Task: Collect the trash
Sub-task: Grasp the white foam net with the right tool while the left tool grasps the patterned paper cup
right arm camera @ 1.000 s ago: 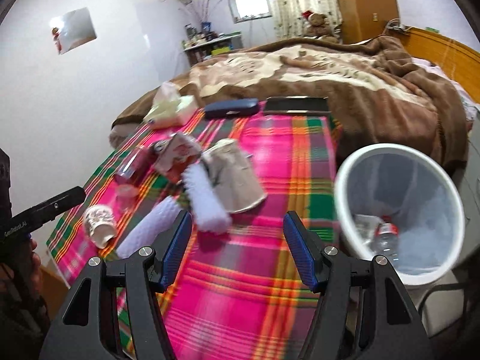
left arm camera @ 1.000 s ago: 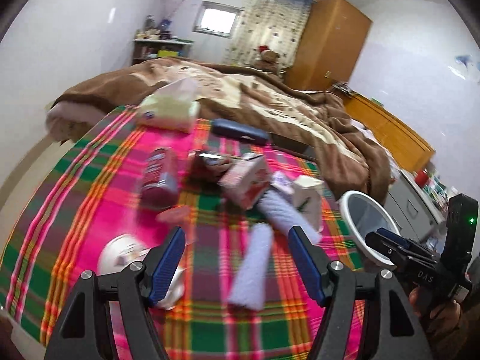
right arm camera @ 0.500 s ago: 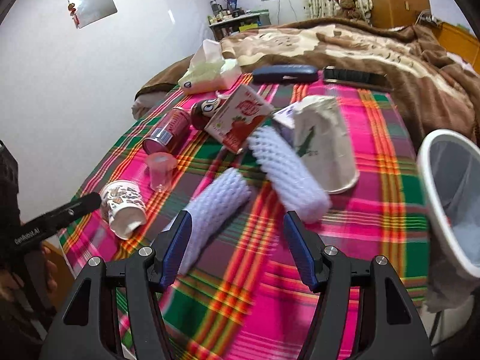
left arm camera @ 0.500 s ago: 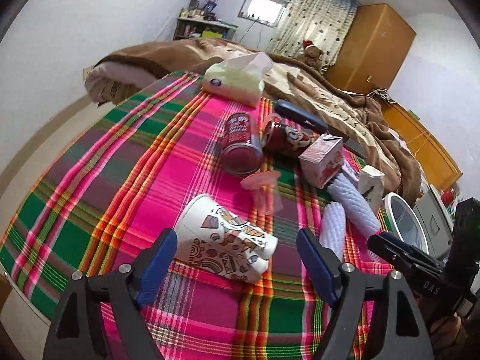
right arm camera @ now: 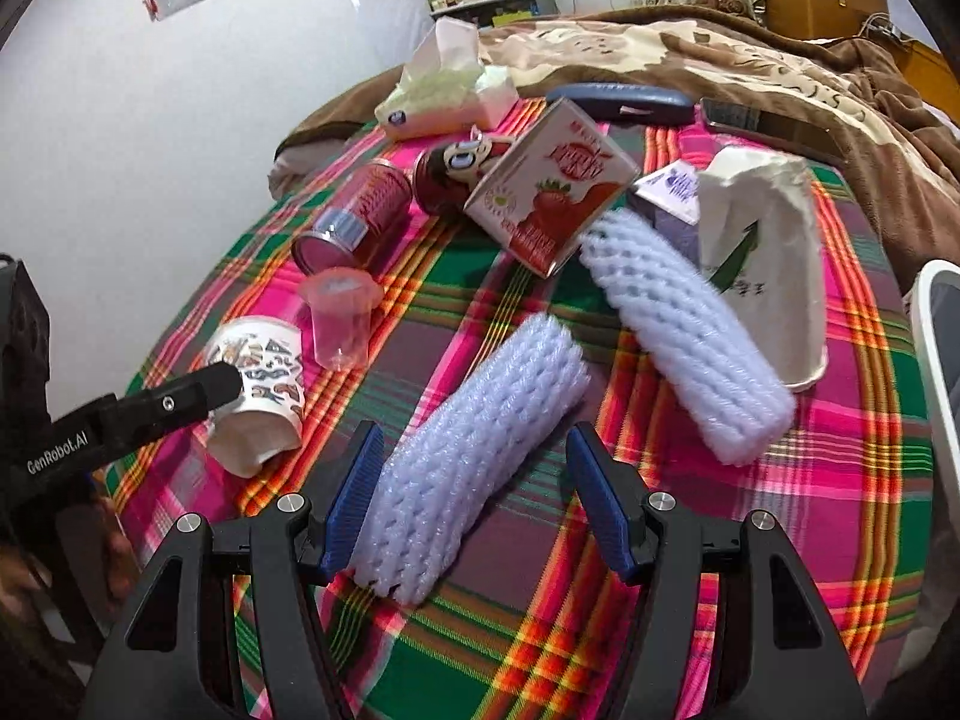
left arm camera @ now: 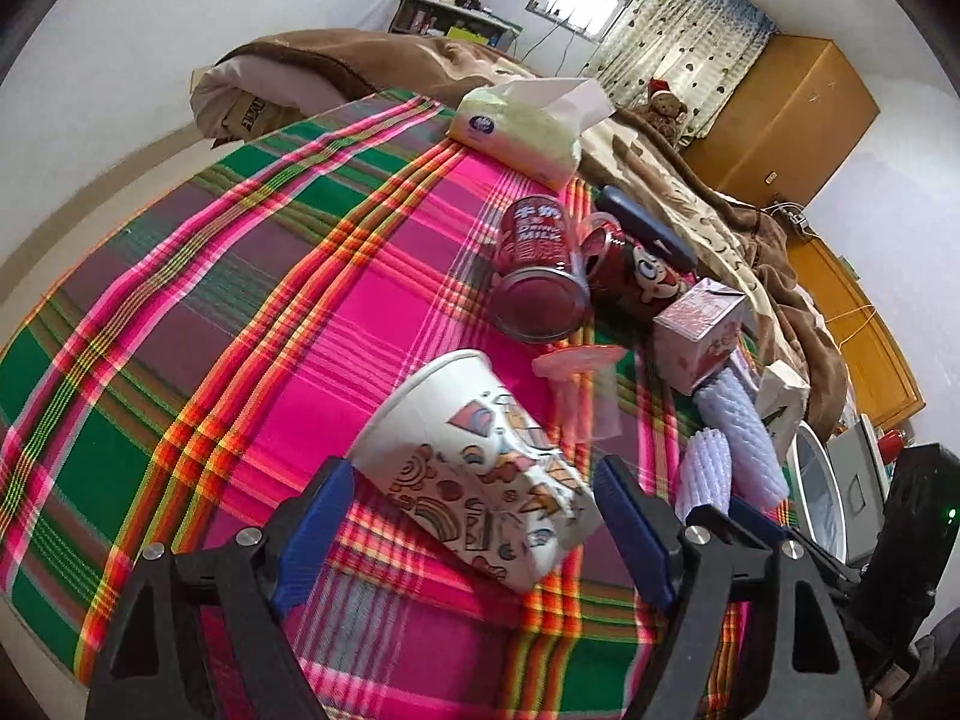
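Sideways paper cup point(left arm camera: 480, 468), mouth upper-left, foam sleeve point(right arm camera: 474, 468) diagonal

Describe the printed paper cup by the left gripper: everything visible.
The printed paper cup is white paper with colourful doodles, looks empty and slightly crushed near the rim. It lies on its side on the plaid cloth, between the open blue pads of the left gripper, which do not press it. A pink plastic cup lies close by.

Left gripper point(left arm camera: 474, 531), right gripper point(right arm camera: 474, 495): black angular frames, ribbed blue finger pads point(right arm camera: 354, 495), silver screws, white "GenRobot.AI" lettering.
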The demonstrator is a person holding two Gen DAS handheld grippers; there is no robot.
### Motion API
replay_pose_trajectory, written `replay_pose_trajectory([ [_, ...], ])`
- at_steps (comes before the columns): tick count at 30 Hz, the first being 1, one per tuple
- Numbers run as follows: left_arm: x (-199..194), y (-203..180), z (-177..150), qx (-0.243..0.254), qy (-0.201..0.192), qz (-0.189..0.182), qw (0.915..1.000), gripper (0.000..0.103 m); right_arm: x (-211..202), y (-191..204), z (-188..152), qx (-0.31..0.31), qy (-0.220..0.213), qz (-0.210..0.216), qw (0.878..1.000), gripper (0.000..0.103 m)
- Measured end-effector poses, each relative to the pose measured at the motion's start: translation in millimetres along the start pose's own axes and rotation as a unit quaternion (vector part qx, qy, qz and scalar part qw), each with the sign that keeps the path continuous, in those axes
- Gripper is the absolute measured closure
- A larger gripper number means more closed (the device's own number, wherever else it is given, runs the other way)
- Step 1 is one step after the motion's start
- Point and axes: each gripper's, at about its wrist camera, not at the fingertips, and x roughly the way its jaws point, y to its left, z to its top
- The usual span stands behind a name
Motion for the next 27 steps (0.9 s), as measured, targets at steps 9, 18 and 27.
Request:
replay_pose_trajectory([
  [9,10.6,-12.0,9.4,-0.001,0.007,-0.010,0.9999,0.021,-0.5,6.3,-3.0,-0.033,0.007,-0.025,0.999,0.038],
  [18,29.4,-32.0,11.2,0.051,0.018,0.053,0.9971,0.021,-14.2,-11.9,-4.1,-0.035,0.001,-0.020,0.999,0.071],
  [27,32.6,-38.4,4.4,0.109,0.012,0.095,0.9894,0.022,-18.3,-25.3,-1.4,-0.024,-0.010,-0.045,0.999,0.076],
])
